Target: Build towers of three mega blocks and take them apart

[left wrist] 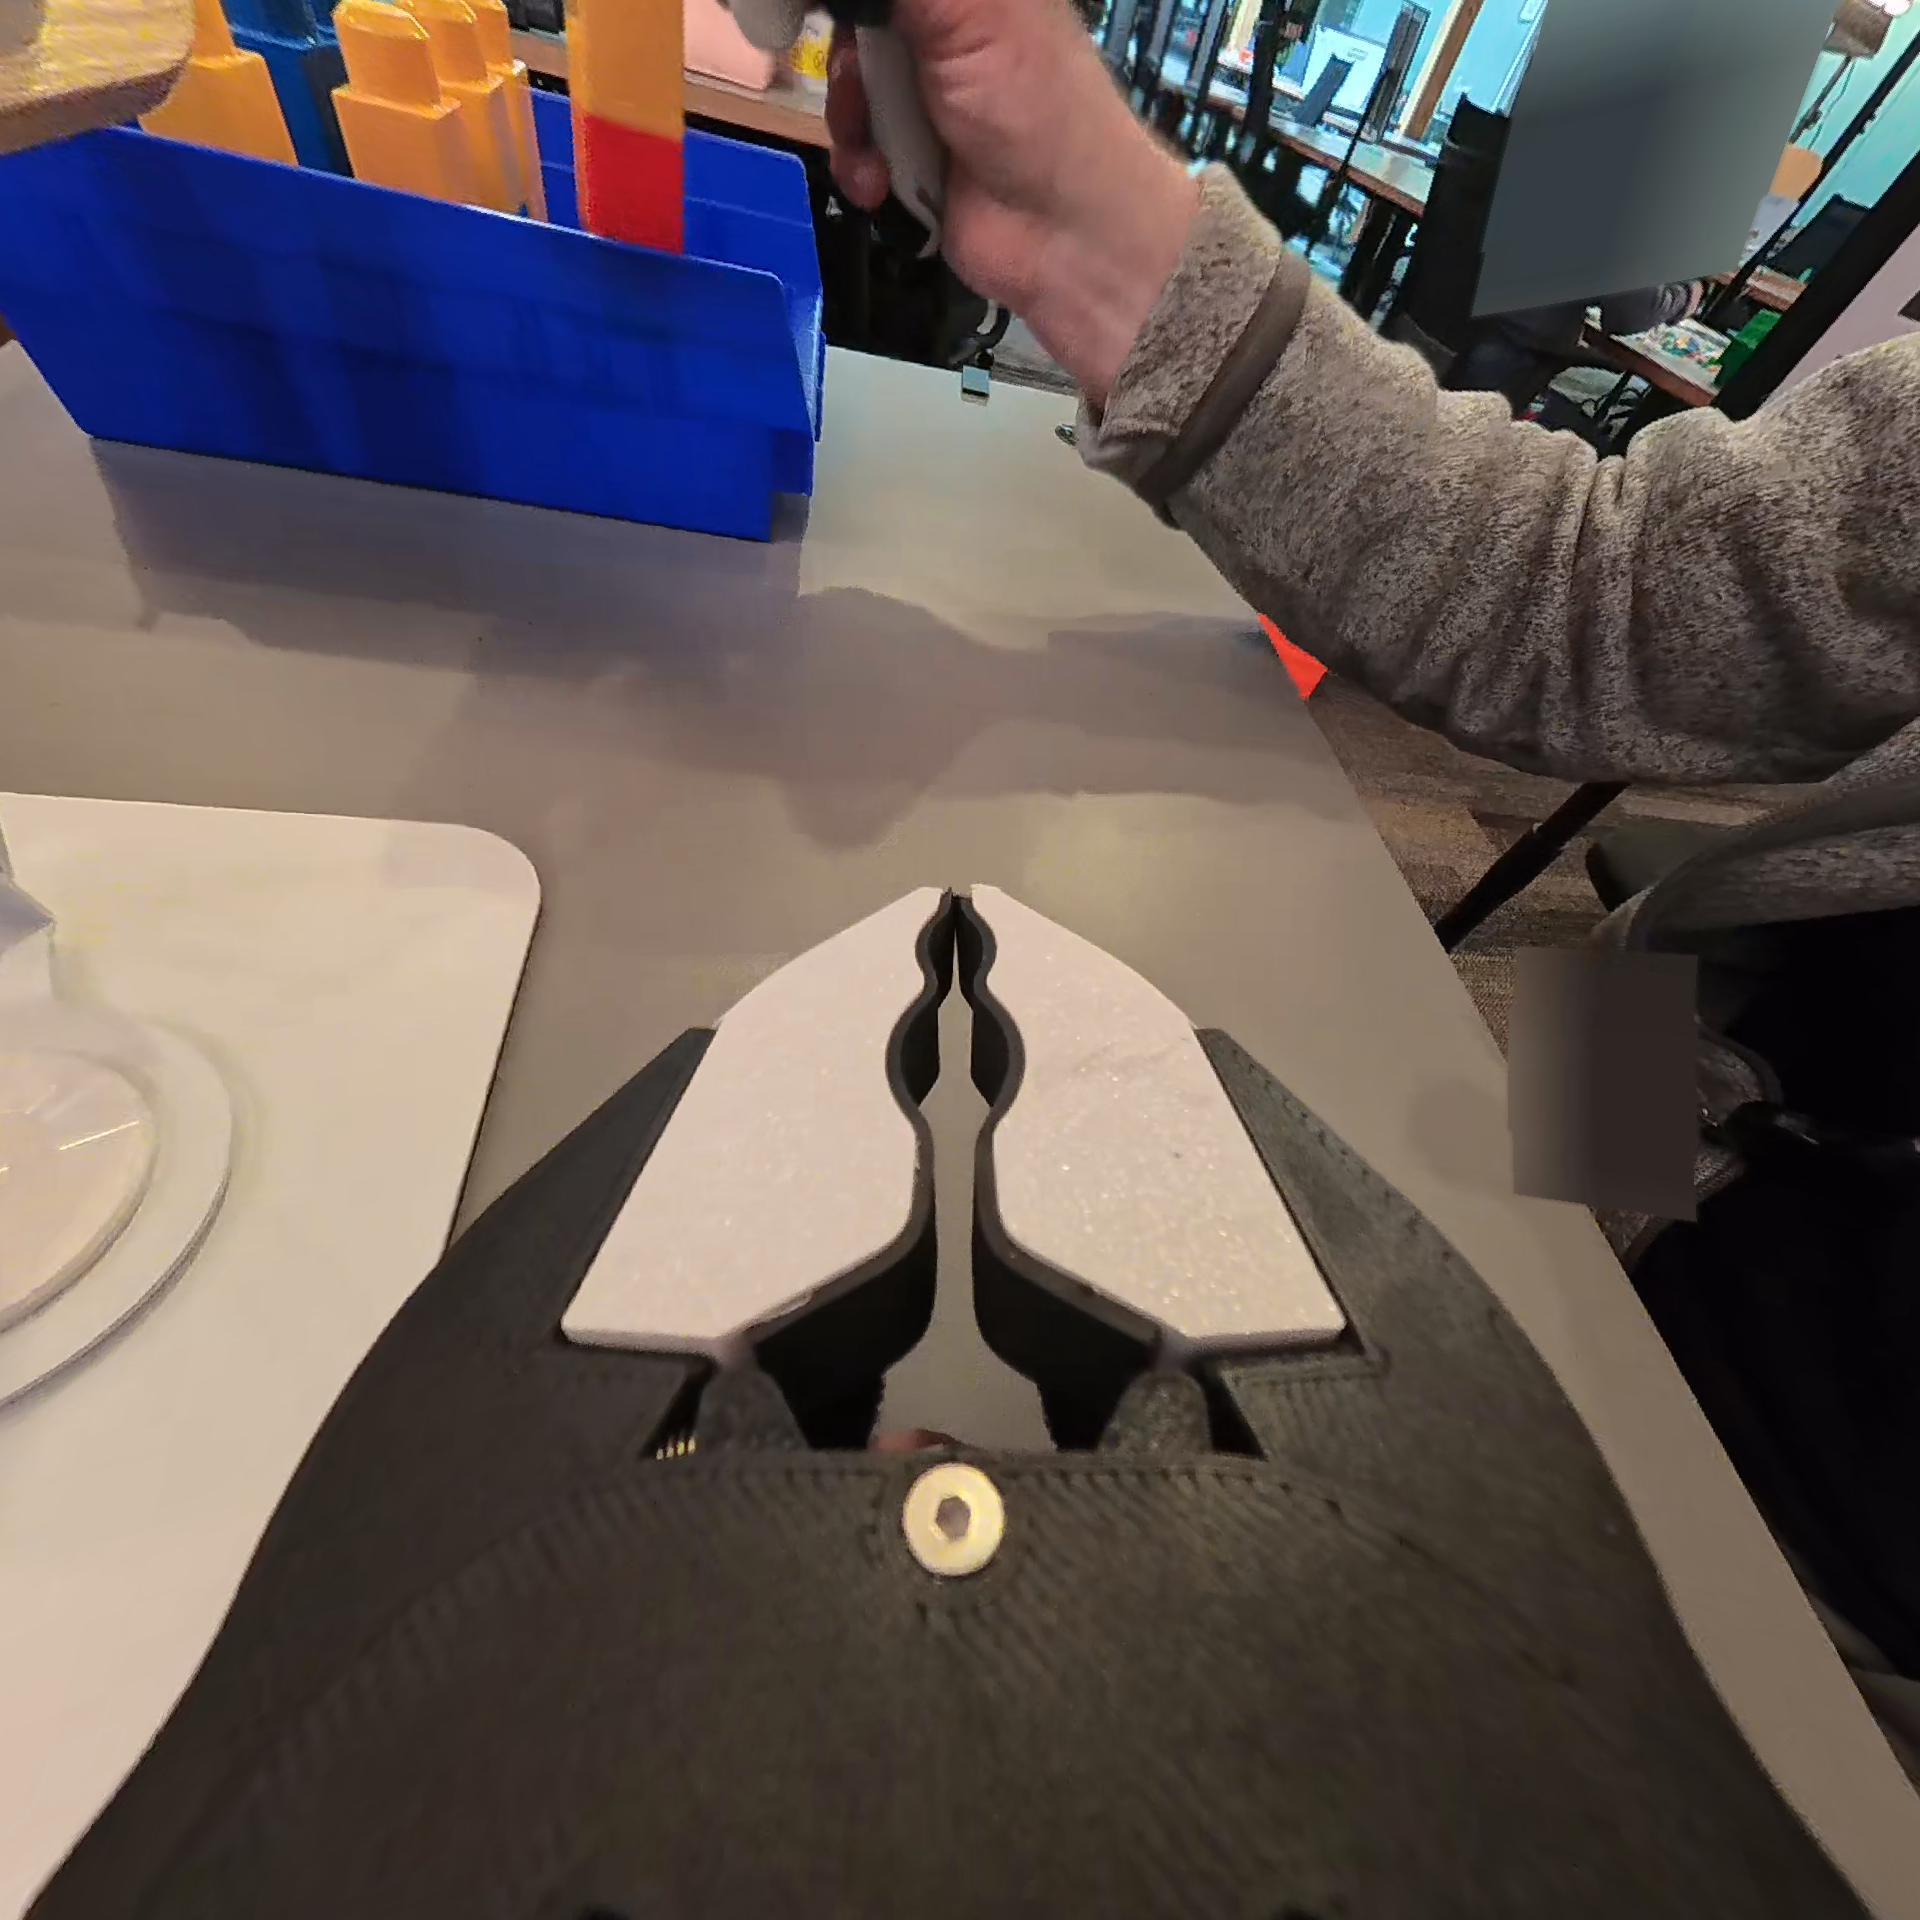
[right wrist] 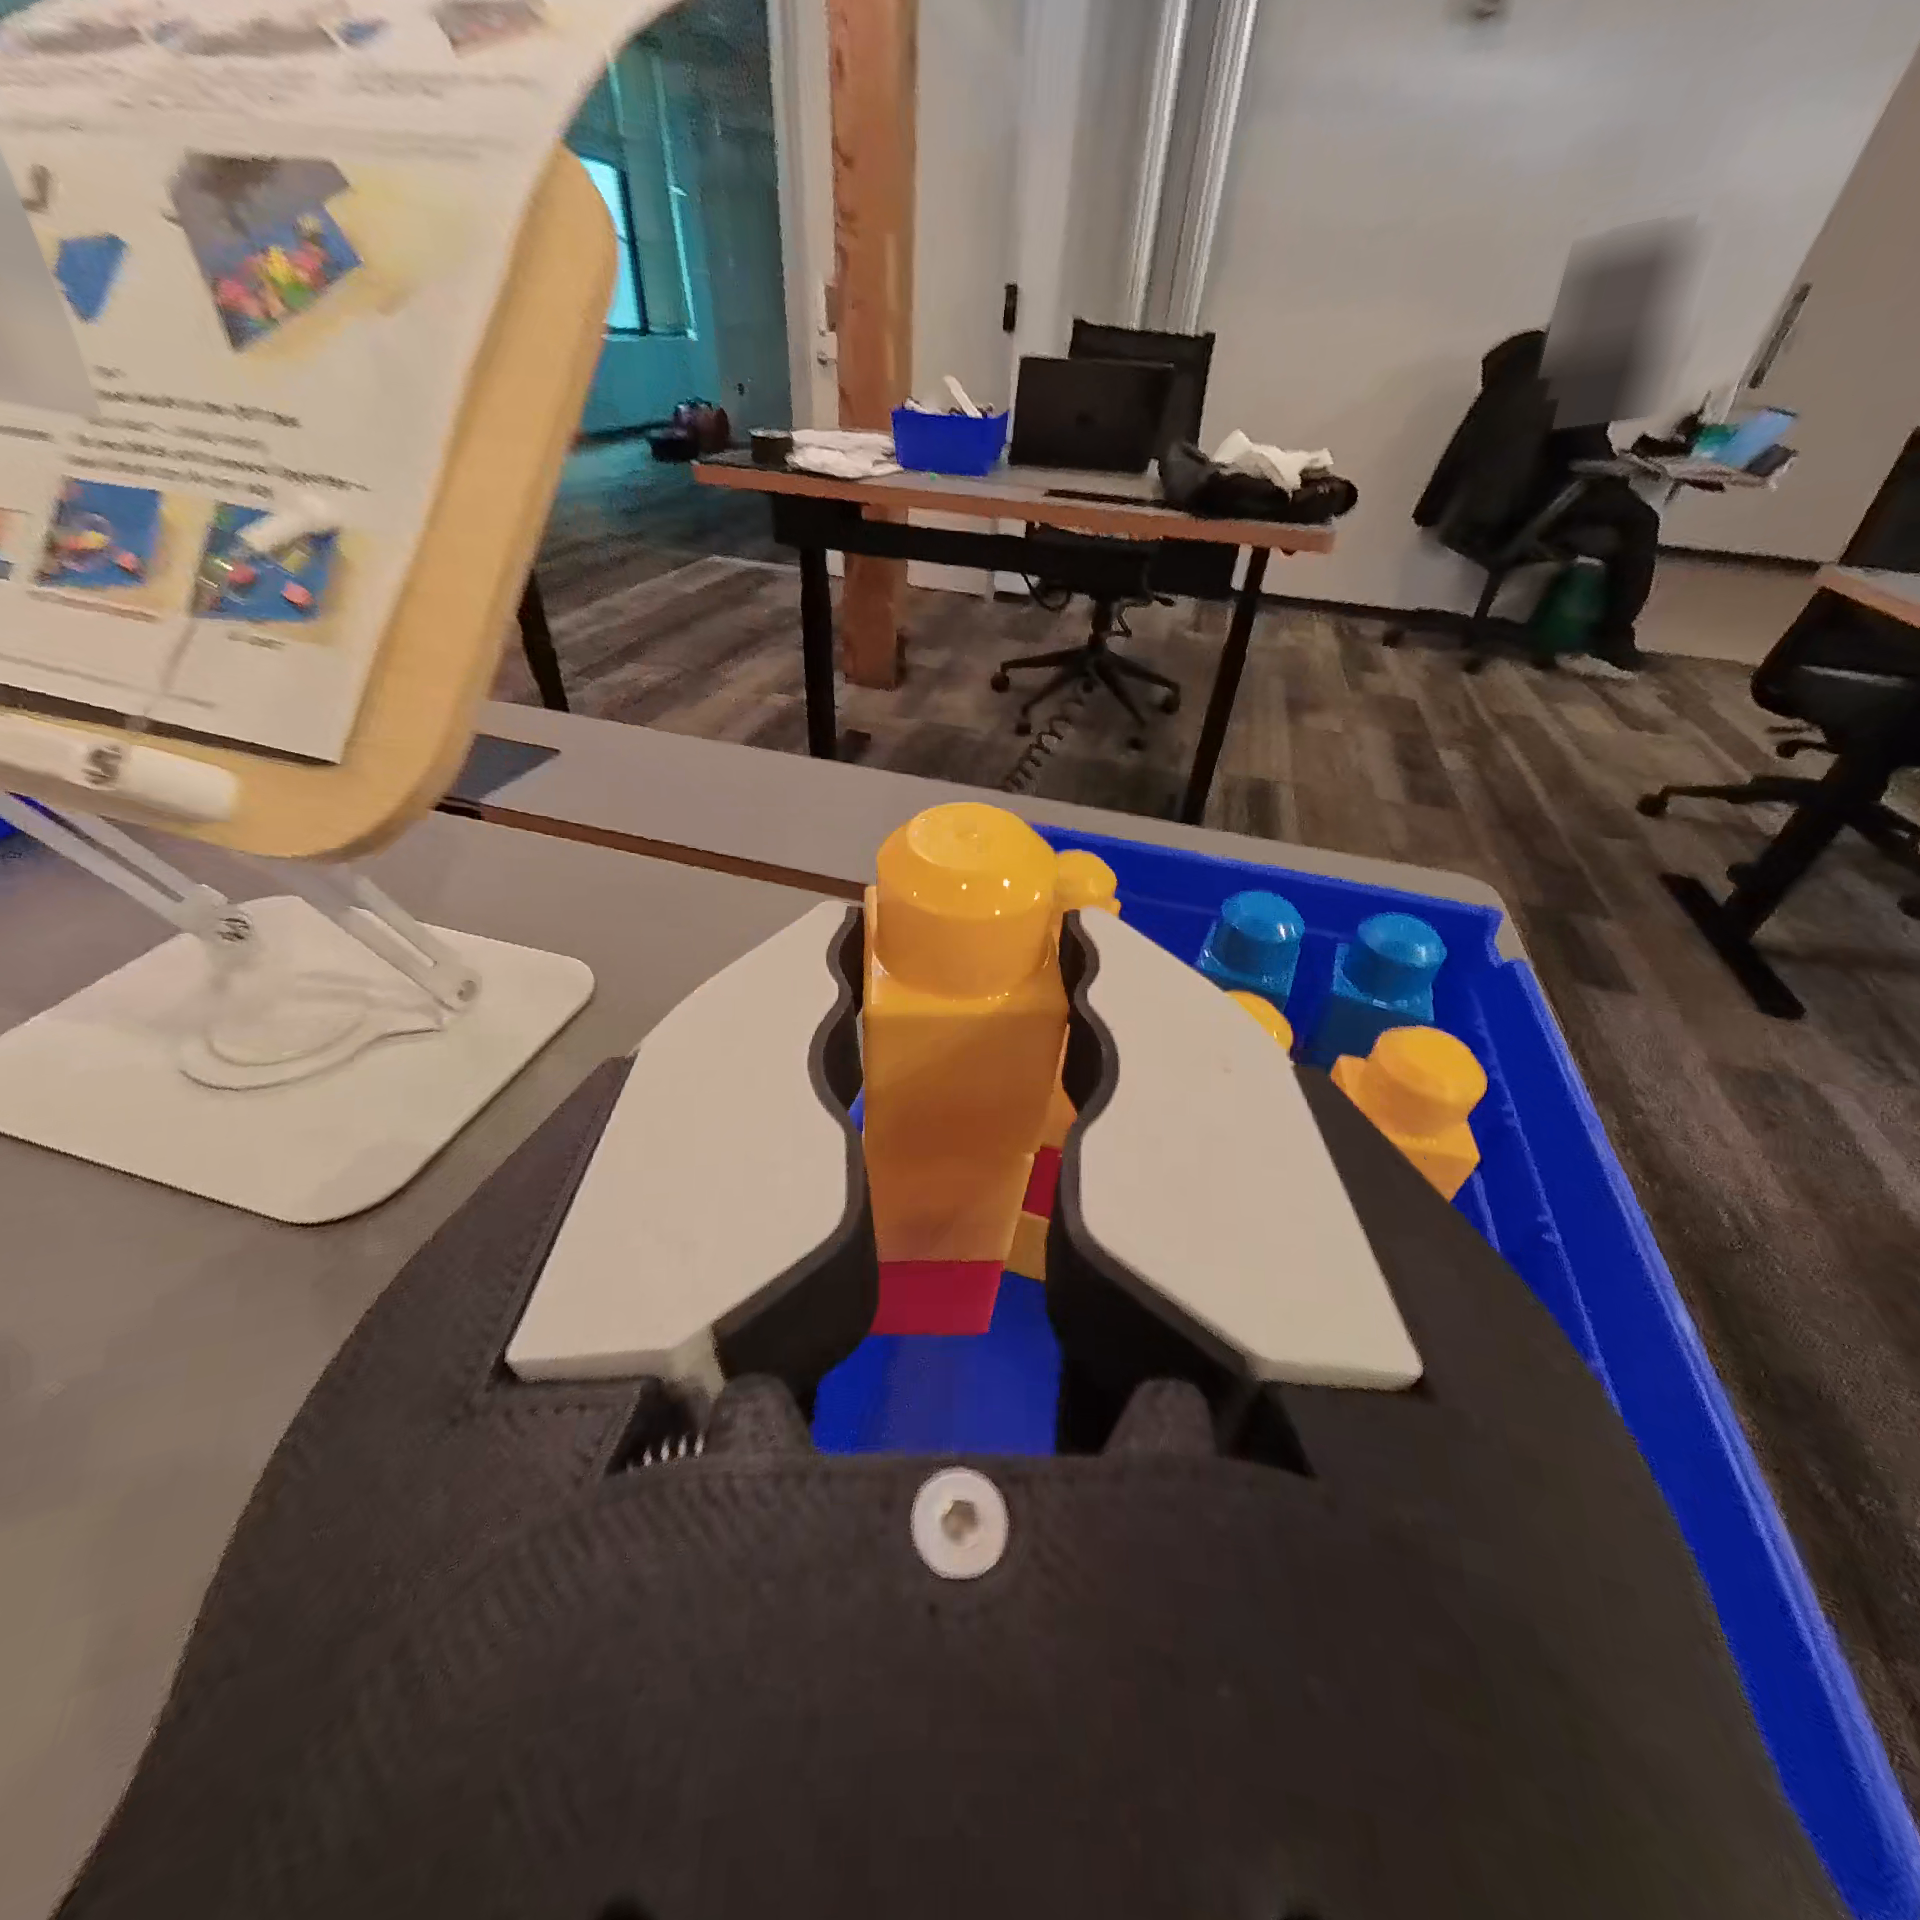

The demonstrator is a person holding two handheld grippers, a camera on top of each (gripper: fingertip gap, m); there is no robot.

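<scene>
A tower [right wrist: 961,1091] stands upright in the blue bin [right wrist: 1621,1299], a yellow block on top with a round stud, another yellow one under it and a red block [right wrist: 935,1294] at the bottom. The right gripper's [right wrist: 961,925] pads press on both sides of the top block. Further yellow blocks [right wrist: 1418,1101] and 2 blue blocks [right wrist: 1320,977] stand upright in the same bin, just beside the tower.

Even indoor light from above, fairly bright. Soft broad shadows on the grey table [left wrist: 644,665] below the hand [left wrist: 997,177], which is motion-blurred. Paper stand [right wrist: 312,416] blurred too. Small glints on the yellow block [right wrist: 966,904] stud. Wide-angle bending at edges; background rooms slightly soft.
</scene>
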